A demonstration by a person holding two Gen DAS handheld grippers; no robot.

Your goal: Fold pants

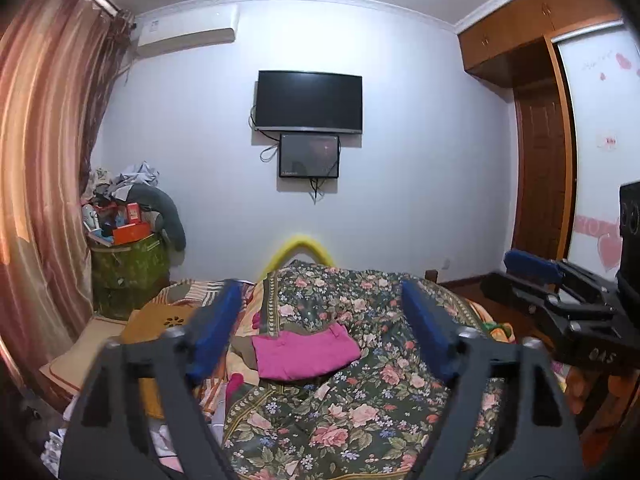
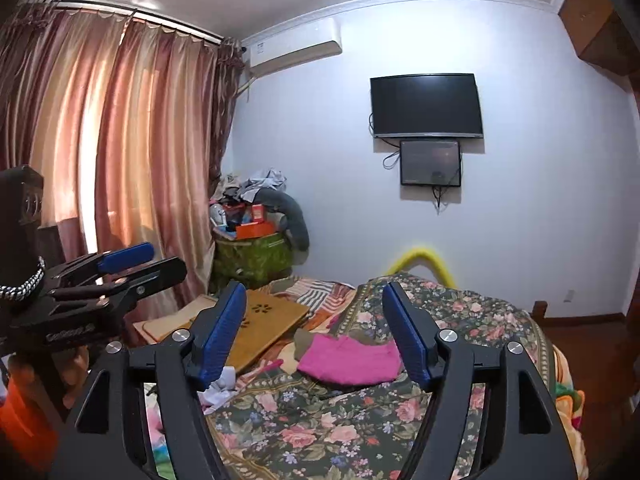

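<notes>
Pink pants lie folded in a compact rectangle on the floral bedspread; they also show in the right wrist view. My left gripper is open and empty, held above the bed short of the pants. My right gripper is open and empty, also above the bed short of the pants. The right gripper shows at the right edge of the left wrist view. The left gripper shows at the left edge of the right wrist view.
A wooden lap board lies on the bed left of the pants. A cluttered green bin stands in the far left corner by the curtain. A TV hangs on the far wall. A wardrobe is at right.
</notes>
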